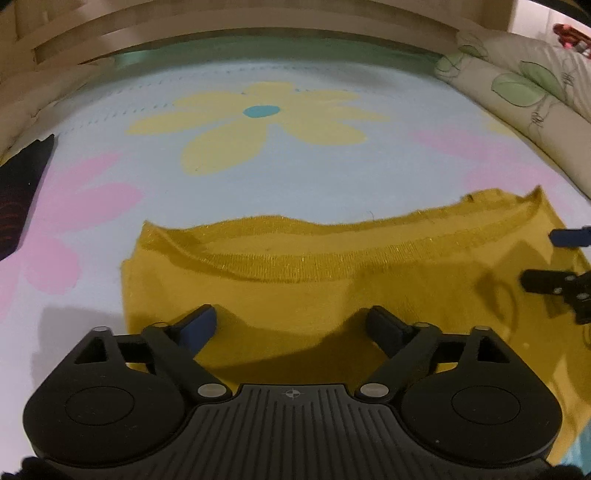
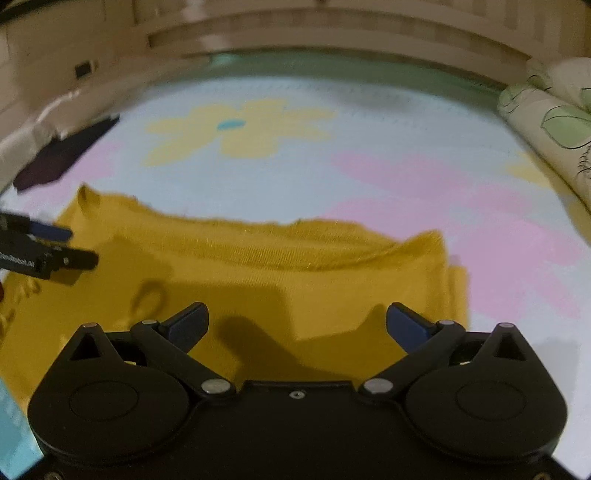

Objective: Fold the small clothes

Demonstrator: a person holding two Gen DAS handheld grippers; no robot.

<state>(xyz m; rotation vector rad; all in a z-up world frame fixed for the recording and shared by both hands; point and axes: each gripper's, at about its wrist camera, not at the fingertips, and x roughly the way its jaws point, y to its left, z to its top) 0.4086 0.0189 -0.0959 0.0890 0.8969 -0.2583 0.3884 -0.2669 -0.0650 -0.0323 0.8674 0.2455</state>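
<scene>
Both claws spread wide, gripping nothing: left gripper (image 1: 291,325) and right gripper (image 2: 297,323) hover low over the mustard top (image 1: 303,288), one per side, likely lining up a symmetric fold. Garment lies flat on the floral sheet (image 1: 295,177), collar facing away.

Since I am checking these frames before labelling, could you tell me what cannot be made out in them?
- Mustard garment: its near hem, left wrist view, is hidden behind the left gripper.
- Same garment, right wrist view: near part is covered by the right gripper; picture blurred.
- Dark cloth: cut off by the left edge; type unclear.
- Red object: top right corner, too small to identify.
</scene>
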